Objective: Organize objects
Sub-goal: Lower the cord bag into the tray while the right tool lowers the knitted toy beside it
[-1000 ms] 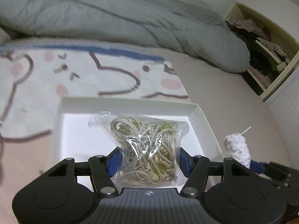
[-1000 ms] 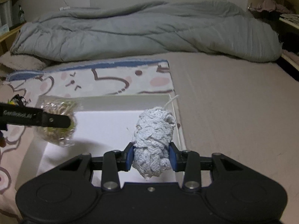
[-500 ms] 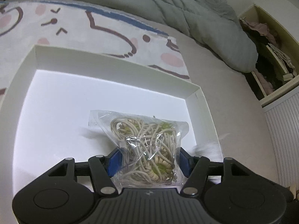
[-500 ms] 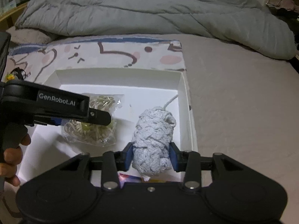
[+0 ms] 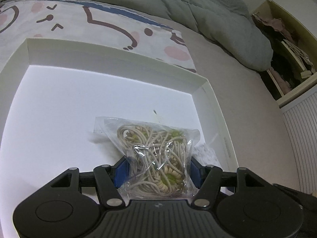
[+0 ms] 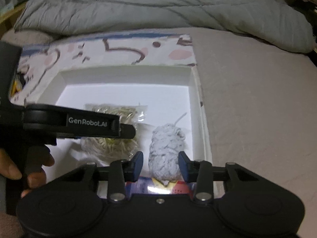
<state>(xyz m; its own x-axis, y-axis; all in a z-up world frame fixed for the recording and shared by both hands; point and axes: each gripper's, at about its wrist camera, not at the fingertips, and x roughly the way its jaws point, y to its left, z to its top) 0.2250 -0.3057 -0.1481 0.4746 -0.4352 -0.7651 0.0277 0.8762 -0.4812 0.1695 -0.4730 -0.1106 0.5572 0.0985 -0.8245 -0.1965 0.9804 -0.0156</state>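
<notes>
While the left gripper (image 5: 158, 170) pinches a clear bag of beige cord (image 5: 156, 158) between its blue pads, the bag sits low inside the white box (image 5: 111, 53), near the middle of its floor. Over in the right wrist view, the right gripper (image 6: 159, 163) has its fingers spread apart, clear of the grey yarn bundle (image 6: 166, 150) lying between them (a loose strand trails off toward 12 o'clock). That bundle rests by the box's 3 o'clock wall, just beside the bag. A grey duvet (image 6: 158, 6) lies heaped at 12 o'clock.
</notes>
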